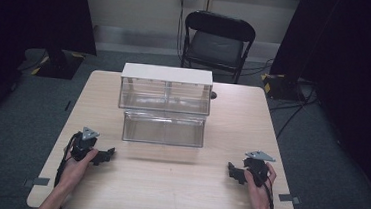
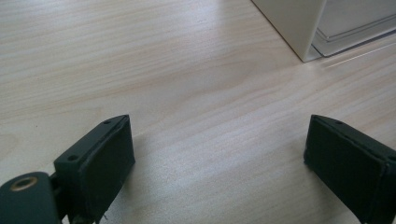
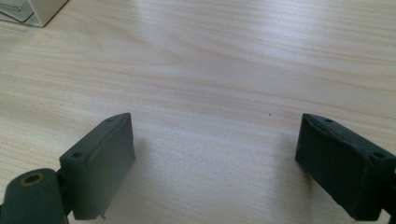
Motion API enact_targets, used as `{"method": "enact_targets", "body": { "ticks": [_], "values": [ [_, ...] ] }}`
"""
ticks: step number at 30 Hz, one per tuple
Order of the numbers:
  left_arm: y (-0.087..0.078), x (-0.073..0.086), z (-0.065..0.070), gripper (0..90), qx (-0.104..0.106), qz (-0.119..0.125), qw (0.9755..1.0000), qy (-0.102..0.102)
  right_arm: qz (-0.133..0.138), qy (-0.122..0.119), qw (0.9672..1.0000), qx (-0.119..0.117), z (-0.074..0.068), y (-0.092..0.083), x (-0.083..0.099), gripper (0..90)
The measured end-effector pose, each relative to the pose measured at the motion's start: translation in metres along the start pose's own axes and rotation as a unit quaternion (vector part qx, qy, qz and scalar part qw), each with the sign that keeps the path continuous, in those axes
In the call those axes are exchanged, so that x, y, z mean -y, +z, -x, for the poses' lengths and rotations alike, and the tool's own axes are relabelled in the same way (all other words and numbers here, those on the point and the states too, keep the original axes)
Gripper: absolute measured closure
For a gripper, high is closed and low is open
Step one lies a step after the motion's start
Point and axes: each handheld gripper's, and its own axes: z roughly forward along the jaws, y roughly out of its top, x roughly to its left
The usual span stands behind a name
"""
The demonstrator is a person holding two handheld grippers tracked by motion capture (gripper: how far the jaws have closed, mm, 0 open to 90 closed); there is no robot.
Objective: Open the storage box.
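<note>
Clear plastic organiser (image 1: pixel 165 110), a two-tier unit with a white top, stands at the middle of the tabletop (image 1: pixel 167 183), toward its far edge, well apart from both grippers. At the left, the left gripper (image 1: pixel 108 154) rests on the tabletop in the person's left hand (image 1: pixel 76 166); its jaws are spread wide with bare wood between them, and a white corner of the organiser shows at the upper right of the left gripper view. At the right, the right gripper (image 1: pixel 231 170) rests in the right hand (image 1: pixel 260 185), jaws likewise released and holding nothing. Beyond the tabletop stands a black chair (image 1: pixel 217 39).
</note>
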Motion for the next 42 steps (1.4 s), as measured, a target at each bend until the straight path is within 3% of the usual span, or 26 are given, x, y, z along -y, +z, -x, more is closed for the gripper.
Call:
{"method": "enact_targets", "body": {
  "ticks": [4, 25, 42],
  "values": [
    [0.0, 0.0, 0.0, 7.8, 0.0, 0.0, 1.0, 0.0, -0.004, 0.006, 1.0, -0.003, -0.002, -0.001, -0.002, 14.3],
    [0.0, 0.0, 0.0, 7.8, 0.0, 0.0, 1.0, 0.0, 0.037, 0.01, 0.9987, -0.033, -0.008, -0.015, -0.017, 14.6],
    [0.0, 0.0, 0.0, 7.8, 0.0, 0.0, 1.0, 0.0, 0.064, -0.019, 0.9949, -0.076, -0.03, -0.027, -0.03, 14.3]
  ]
}}
